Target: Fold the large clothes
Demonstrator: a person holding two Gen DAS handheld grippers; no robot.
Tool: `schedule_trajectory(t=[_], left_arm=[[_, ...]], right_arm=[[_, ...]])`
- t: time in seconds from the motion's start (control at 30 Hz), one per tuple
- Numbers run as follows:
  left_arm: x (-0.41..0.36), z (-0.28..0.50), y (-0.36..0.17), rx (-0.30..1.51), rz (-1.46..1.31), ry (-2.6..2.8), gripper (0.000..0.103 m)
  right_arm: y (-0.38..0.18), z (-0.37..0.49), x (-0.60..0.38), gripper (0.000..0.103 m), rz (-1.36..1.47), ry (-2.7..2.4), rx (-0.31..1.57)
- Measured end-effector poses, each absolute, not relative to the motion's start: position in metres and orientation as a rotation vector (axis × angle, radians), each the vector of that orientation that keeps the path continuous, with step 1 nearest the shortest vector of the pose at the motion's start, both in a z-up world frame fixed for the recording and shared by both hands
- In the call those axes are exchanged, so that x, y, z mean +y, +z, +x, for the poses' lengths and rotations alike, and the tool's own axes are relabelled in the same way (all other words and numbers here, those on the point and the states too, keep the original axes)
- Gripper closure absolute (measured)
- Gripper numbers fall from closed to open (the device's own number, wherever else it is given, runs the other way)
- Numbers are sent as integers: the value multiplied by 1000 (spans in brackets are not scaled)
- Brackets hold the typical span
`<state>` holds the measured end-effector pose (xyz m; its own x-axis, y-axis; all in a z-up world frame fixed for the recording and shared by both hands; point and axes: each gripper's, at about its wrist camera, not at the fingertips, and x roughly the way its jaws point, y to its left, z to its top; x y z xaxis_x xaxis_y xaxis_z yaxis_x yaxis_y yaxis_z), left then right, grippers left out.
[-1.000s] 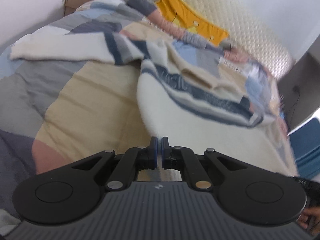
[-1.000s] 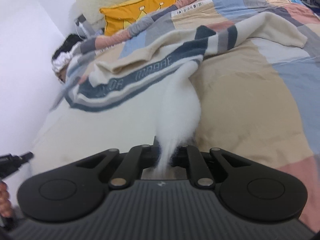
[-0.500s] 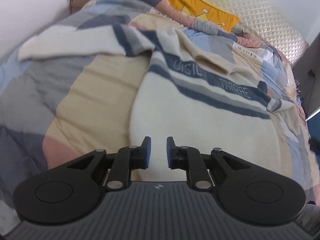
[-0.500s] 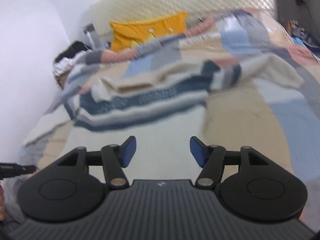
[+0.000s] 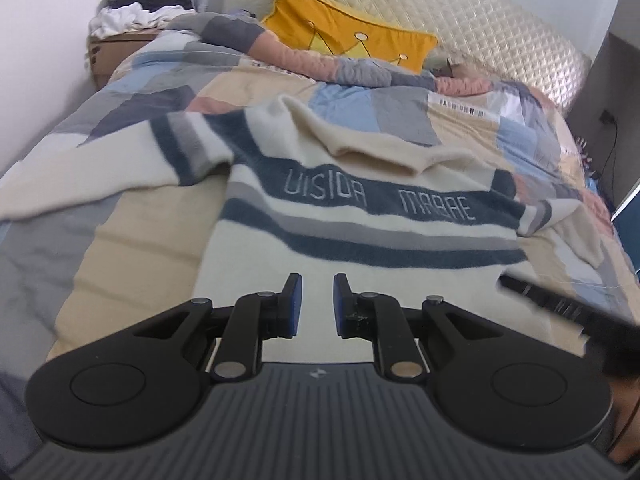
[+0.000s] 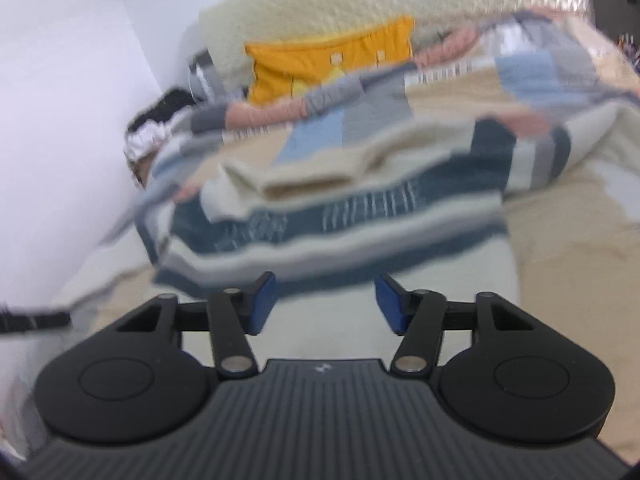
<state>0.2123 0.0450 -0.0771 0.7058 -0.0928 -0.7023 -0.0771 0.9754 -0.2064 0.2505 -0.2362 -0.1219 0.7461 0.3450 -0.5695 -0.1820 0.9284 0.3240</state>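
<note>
A cream sweater (image 5: 360,240) with navy and grey stripes and stitched lettering lies face up and spread on the bed, collar toward the headboard, one sleeve (image 5: 120,168) stretched out to the left. My left gripper (image 5: 315,300) is open and empty above its plain lower part. My right gripper (image 6: 325,300) is open wide and empty over the same sweater (image 6: 340,216), which is blurred in this view. The right gripper's arm (image 5: 560,304) shows at the right edge of the left wrist view.
The bed has a patchwork quilt (image 5: 132,256) in beige, grey, blue and pink. A yellow pillow (image 5: 348,40) leans on the padded headboard (image 5: 500,32). A cardboard box with clothes (image 5: 120,40) stands by the left wall. A dark cabinet (image 5: 612,100) is at the right.
Both grippers have let go of the sweater's hem and opened. The sweater has dropped flat on the bed. Both cameras now look from farther back and higher.
</note>
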Motion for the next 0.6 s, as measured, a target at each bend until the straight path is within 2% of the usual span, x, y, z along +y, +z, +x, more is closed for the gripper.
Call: schedule_trajectory(t=[0.13, 0.2, 0.27, 0.43, 0.6], left_arm=[[33, 257, -90, 825, -244, -6, 85], [26, 287, -99, 847, -256, 2, 85], [19, 315, -109, 858, -259, 22, 85], [4, 382, -136, 879, -263, 71, 85], [-24, 450, -158, 861, -113, 91, 85]], right_arm=[[-151, 259, -229, 61, 187, 277, 725], [-163, 266, -219, 69, 99, 257, 764], [-180, 278, -219, 72, 121, 247, 844], [-188, 285, -226, 72, 189, 254, 862], [-180, 293, -236, 72, 267, 260, 808]])
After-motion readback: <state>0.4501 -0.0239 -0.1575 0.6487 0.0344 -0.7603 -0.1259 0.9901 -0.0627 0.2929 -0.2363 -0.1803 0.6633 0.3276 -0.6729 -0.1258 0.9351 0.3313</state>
